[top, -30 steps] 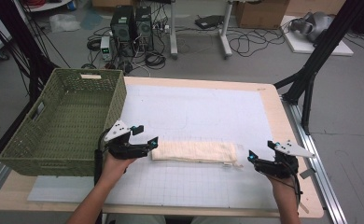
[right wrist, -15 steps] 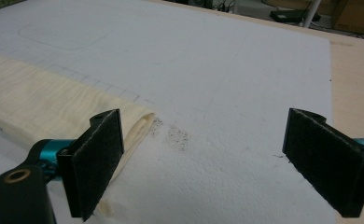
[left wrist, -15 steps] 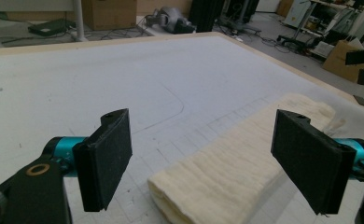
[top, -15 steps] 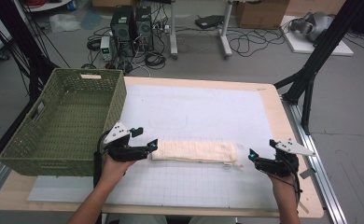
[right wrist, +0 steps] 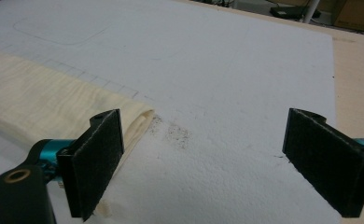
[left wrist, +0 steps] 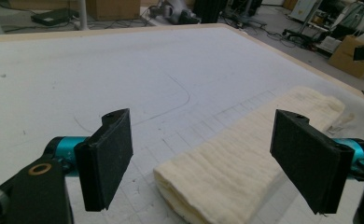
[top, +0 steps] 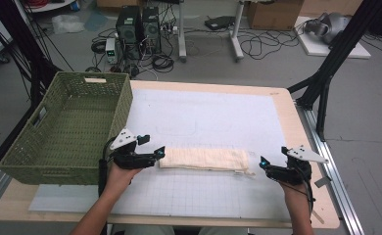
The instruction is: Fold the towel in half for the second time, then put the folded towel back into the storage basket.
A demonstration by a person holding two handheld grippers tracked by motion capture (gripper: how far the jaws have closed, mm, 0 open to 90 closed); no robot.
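The folded towel [top: 204, 159], soft, light and likely to sag, lies on the surface [top: 218, 117] at about 6 o'clock, between the released left tongs [top: 155, 155] and released right tongs [top: 267, 169], so pinch its two short ends.

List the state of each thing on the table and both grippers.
Towel: folded into a long strip, lying flat on the mat, not held.
Basket: upright, nothing inside, at the table's left edge.
Left gripper: open, at the towel's left end, which lies between its jaws in the left gripper view.
Right gripper: open, just off the towel's right end.
Mat: flat on the table.
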